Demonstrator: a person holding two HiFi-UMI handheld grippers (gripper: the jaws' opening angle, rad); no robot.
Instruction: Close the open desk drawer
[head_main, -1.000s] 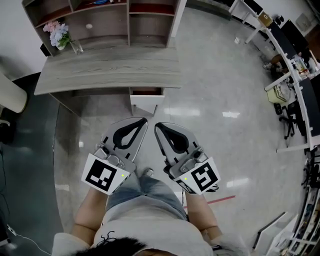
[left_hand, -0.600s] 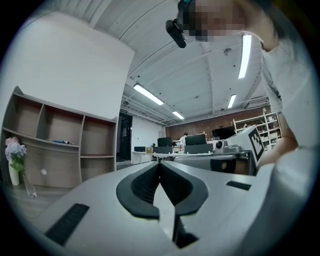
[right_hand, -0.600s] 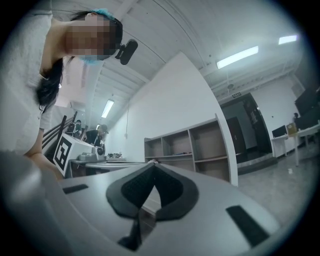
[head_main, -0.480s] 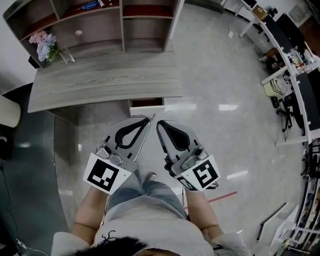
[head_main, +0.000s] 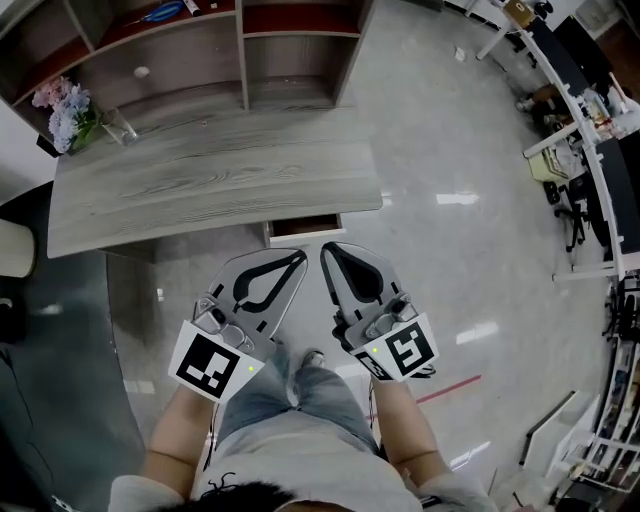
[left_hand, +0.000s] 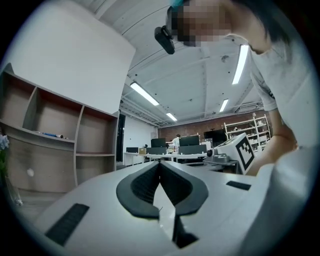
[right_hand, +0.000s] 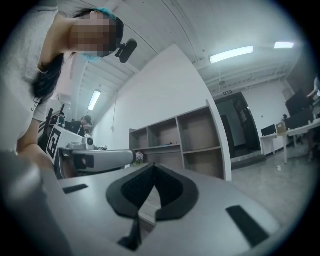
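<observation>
Head view: the desk (head_main: 200, 180) has come nearer. The left gripper (head_main: 298, 257) and right gripper (head_main: 328, 249), jaws together and empty, now nearly touch the open drawer (head_main: 305, 228). A push looks next.

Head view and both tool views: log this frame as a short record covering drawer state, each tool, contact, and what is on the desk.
drawer: partly open, sticking out under the desk's front edge
desk: grey wood-grain top, flowers in a glass vase at the far left corner
left tool: jaws together, holding nothing, tip near the drawer front
right tool: jaws together, holding nothing, tip near the drawer front
contact: cannot tell whether either tool touches the drawer
task status: drawer not yet closed
</observation>
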